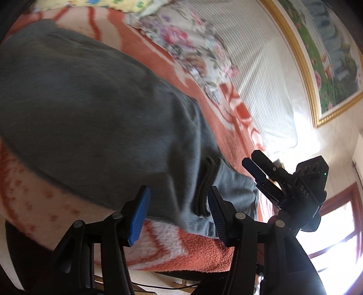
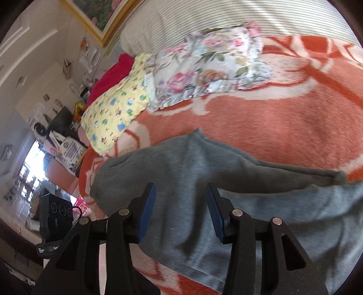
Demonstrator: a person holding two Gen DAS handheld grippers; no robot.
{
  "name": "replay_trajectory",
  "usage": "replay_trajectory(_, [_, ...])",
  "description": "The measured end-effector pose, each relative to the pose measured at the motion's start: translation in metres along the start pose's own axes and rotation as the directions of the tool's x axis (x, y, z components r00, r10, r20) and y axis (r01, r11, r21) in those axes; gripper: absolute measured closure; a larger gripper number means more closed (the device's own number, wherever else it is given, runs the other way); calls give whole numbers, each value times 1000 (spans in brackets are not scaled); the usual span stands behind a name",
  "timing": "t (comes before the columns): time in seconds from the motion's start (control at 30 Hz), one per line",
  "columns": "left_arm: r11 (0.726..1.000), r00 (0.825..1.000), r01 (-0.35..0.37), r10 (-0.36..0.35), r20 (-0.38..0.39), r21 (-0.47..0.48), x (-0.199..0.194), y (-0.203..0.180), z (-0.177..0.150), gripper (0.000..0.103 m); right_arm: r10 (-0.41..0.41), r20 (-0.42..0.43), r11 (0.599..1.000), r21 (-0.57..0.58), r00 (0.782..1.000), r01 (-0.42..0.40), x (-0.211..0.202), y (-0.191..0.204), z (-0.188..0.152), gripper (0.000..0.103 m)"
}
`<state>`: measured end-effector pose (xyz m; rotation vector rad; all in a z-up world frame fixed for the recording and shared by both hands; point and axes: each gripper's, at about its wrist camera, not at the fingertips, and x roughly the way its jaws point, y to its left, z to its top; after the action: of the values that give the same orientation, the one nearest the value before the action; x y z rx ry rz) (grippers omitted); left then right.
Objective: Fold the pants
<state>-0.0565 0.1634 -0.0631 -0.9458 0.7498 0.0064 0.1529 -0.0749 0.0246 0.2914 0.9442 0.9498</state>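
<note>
The grey soft-knit pants (image 1: 95, 118) lie folded on the orange-and-cream patterned fleece blanket (image 1: 172, 251), filling the left and centre of the left wrist view, their long axis slanting from upper left down to lower right. The left gripper (image 1: 179, 213) hangs over the pants' near edge at the bottom of the frame, blue pads spread, nothing pinched between them. The right gripper (image 2: 181, 211) hovers likewise at the bottom centre of its view, pads apart, with grey cloth showing beyond the gap but not gripped. In the left view the right gripper sits at lower right, close to the lighter cuff end, so it looks the nearer for that end. A floral pillow (image 2: 211, 65) and a yellow printed pillow (image 2: 115, 106) lie well beyond, near the striped headboard (image 2: 204, 15); nothing blocks the way.
</note>
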Motion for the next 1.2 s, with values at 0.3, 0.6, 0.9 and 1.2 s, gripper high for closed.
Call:
replay_trajectory(0.3, [997,998,-15,20,65,-72,-36,31,1,47,24,-54,999,-47,998,-27,28,31,3,51])
replay_trajectory(0.6, [977,982,-38,75,172,-211,-70,69,-6,38,49,-127,992,-112,991,-63,58,59,5,45])
replay_trajectory(0.9, [945,965,-56,134,226,-321,-90,105,-3,35,61,-206,969,-221,977,-107,95,96,13,40])
replay_trajectory(1.2, [918,961,-23,130,244,-395,-94,128,5,34,59,-256,941,-310,965,-140,126,120,23,40])
